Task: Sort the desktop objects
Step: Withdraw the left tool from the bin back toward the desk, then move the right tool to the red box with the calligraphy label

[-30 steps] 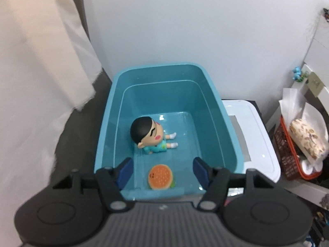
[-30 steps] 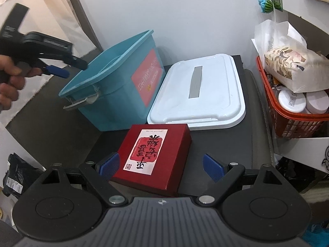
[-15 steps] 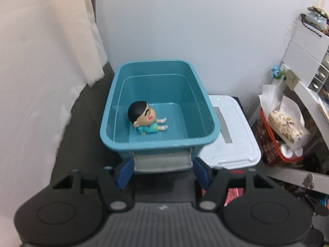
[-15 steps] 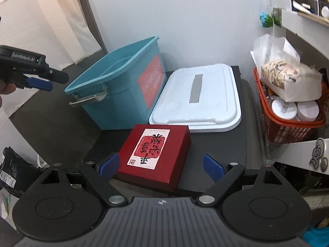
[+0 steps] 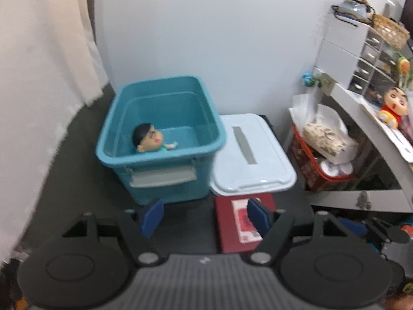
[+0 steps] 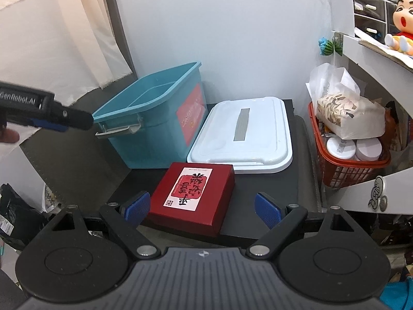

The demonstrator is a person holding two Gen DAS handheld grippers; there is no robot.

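A teal bin [image 5: 165,178] stands on the dark table; a cartoon boy figure [image 5: 147,138] lies inside it. The bin also shows in the right wrist view [image 6: 155,129]. Its white lid [image 5: 250,152] [image 6: 245,134] lies flat to its right. A red box [image 6: 193,196] with a red-and-white label lies in front of the lid, also in the left wrist view [image 5: 232,222]. My left gripper [image 5: 206,218] is open and empty, pulled back in front of the bin. My right gripper [image 6: 202,208] is open, its fingers either side of the red box's near end.
A red basket [image 6: 346,165] with a wrapped bag and white jars stands at the right under a white shelf [image 6: 374,59]. A second boy figure [image 5: 392,106] sits on that shelf. A curtain [image 5: 38,77] hangs at left. My left gripper shows at left in the right wrist view [image 6: 51,116].
My left gripper has pulled back and up from over the bin; the burger toy on the bin's floor has gone out of sight. The right gripper has drawn back slightly from the red box.
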